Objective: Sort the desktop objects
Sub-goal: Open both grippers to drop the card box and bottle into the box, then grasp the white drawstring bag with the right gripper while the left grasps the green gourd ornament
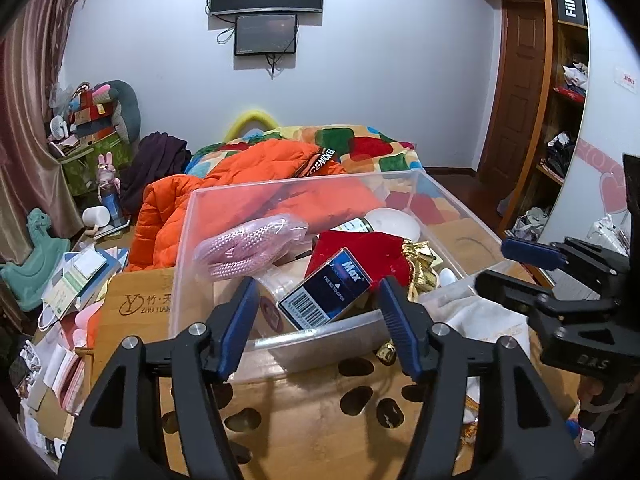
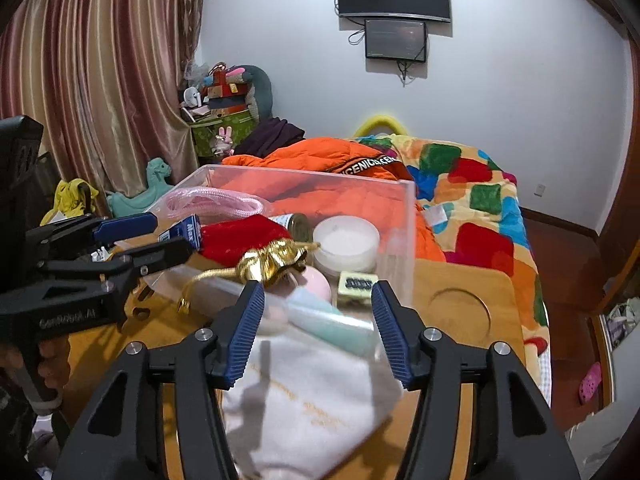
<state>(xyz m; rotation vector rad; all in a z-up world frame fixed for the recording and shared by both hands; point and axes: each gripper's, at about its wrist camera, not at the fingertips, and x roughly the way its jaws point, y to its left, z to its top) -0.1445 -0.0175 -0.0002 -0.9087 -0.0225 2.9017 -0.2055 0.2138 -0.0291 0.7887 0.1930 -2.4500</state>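
Bamboo tabletop (image 1: 304,408) fills the foreground, a bed with an orange jacket (image 1: 240,184) behind it. Beyond the left gripper (image 1: 320,320), whose fingers stand apart around nothing, sits the clear plastic bin (image 1: 188,248); a blue Max box (image 1: 328,292) lies in it just past the fingertips. Further right, the right gripper (image 2: 318,332) also gapes empty, above a white cloth (image 2: 304,400), the bin's corner between its tips.

a clear plastic bin (image 1: 188,248) on the wooden tray holds a tilted blue box (image 1: 326,294).
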